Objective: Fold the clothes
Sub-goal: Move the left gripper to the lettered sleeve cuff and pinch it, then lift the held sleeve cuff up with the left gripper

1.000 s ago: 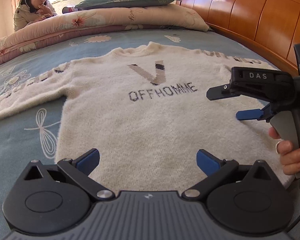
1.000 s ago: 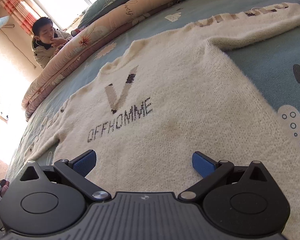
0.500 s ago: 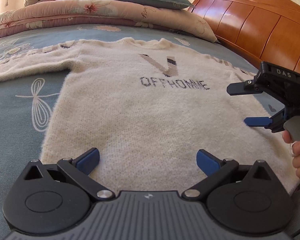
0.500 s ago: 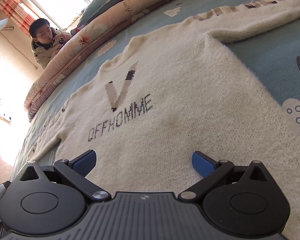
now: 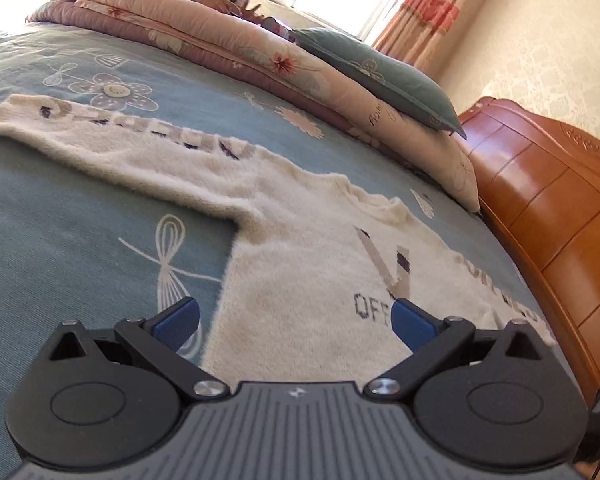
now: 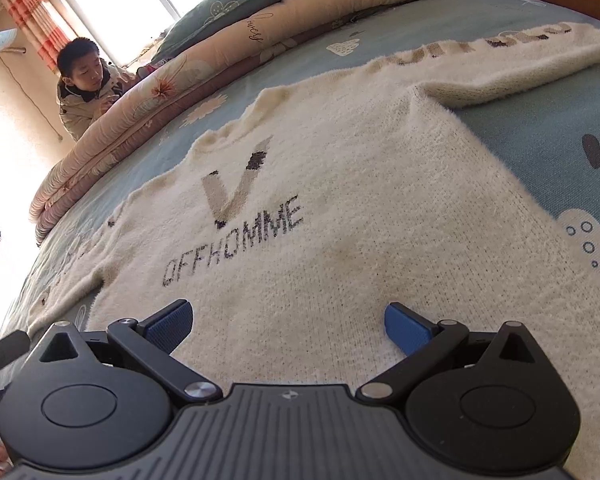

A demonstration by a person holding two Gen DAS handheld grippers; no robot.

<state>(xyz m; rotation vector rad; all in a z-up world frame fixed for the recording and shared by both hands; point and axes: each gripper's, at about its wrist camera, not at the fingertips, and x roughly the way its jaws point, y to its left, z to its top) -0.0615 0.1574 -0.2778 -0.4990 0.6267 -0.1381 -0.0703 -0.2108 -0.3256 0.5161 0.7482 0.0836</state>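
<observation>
My left hand-held gripper (image 5: 294, 318) and right hand-held gripper (image 6: 286, 320) hover open, empty, over the flat sweater (image 6: 340, 200); next, I'd pinch the sleeve (image 5: 120, 148) at upper left.

A blue bedsheet (image 6: 540, 128) carries the cream sweater (image 6: 360, 208), rolled quilt (image 6: 204, 76).

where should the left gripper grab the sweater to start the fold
Probably the cuff end of the outstretched sleeve on the left gripper side. The sweater lies flat, face up, sleeves spread, so the cuff is a free edge on the sheet. Come in low from outside, one finger under, and carry it across the chest.
</observation>
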